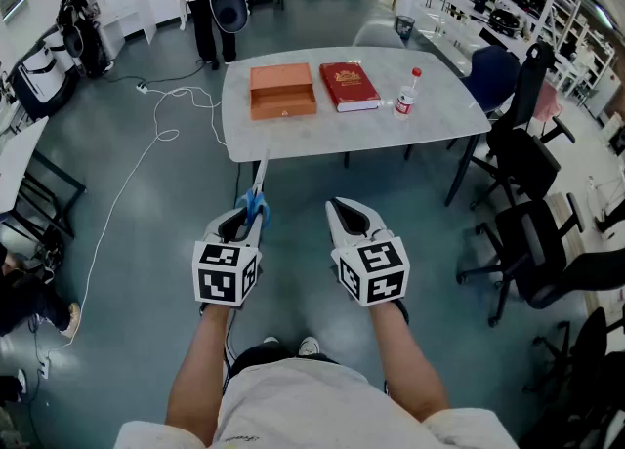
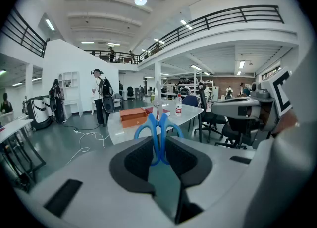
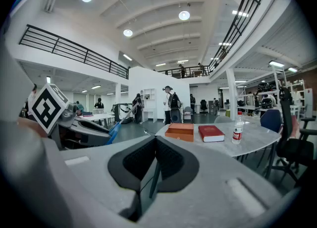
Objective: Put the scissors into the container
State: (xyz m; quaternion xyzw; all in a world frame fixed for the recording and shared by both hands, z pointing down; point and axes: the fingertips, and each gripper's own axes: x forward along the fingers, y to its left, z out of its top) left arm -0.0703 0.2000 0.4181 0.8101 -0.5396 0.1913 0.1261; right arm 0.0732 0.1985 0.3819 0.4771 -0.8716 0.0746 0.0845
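Scissors (image 1: 257, 198): blue handles, pale blades. The handles are pinched in the left gripper and the blades point to 12 o'clock, toward the table.
Left gripper (image 1: 242, 221): jaws clamped on the scissors' handles (image 2: 158, 133), whose loops stick out past the jaw tips.
Right gripper (image 1: 344, 213): at 3 o'clock of the left one, jaws pressed together with nothing between them (image 3: 154, 145).
Container (image 1: 283, 91): orange box on the table's left part, at 12 o'clock of the scissors and well apart from them.
Table (image 1: 430, 115): pale, marbled top.
Book (image 1: 349, 85): red, just beside the container at its 3 o'clock.
Bottle (image 1: 406, 94): clear with a red cap, upright, at 3 o'clock of the book.
Between grippers and table: grey floor.
Cable (image 1: 146, 159): white, looping on the floor at the table's 9 o'clock.
Chairs (image 1: 527, 159): black, at the table's 3 o'clock.
Person (image 1: 217, 3): standing beyond the table, at 11 o'clock.
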